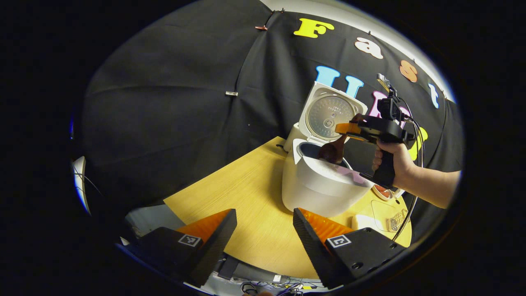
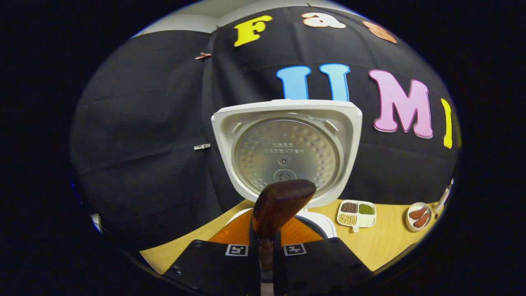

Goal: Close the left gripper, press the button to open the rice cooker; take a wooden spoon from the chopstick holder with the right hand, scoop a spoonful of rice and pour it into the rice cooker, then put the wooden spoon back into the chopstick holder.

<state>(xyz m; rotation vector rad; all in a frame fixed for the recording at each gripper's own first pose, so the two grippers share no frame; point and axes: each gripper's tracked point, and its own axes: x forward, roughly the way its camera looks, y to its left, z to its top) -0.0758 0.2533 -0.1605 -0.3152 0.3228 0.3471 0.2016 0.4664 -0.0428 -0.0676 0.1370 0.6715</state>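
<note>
Rice cooker [image 1: 324, 185], centre right on the bench [image 1: 246, 197], lid propped open for pouring; wooden spoon [image 2: 279, 205] clamped by the right gripper [image 2: 266, 246] over its pot; left gripper [image 1: 263, 230] held wide, idle, lower frame

There was one rice cooker [image 1: 316, 187] on the one desk [image 1: 246, 193], its single lid [image 2: 287, 150] standing open. One wooden spoon [image 2: 279, 205] was out. I counted two grippers: the left gripper [image 1: 265, 230] and the right gripper [image 1: 349, 128], and one hand [image 1: 392, 158] that I could see. Further along the desk sat one divided dish [image 2: 356, 214] with three compartments, each holding a different kind of grain or bean, and one small round dish [image 2: 418, 216] with two reddish pieces in it. Near the cooker lay one pale flat board [image 1: 380, 211].
</note>
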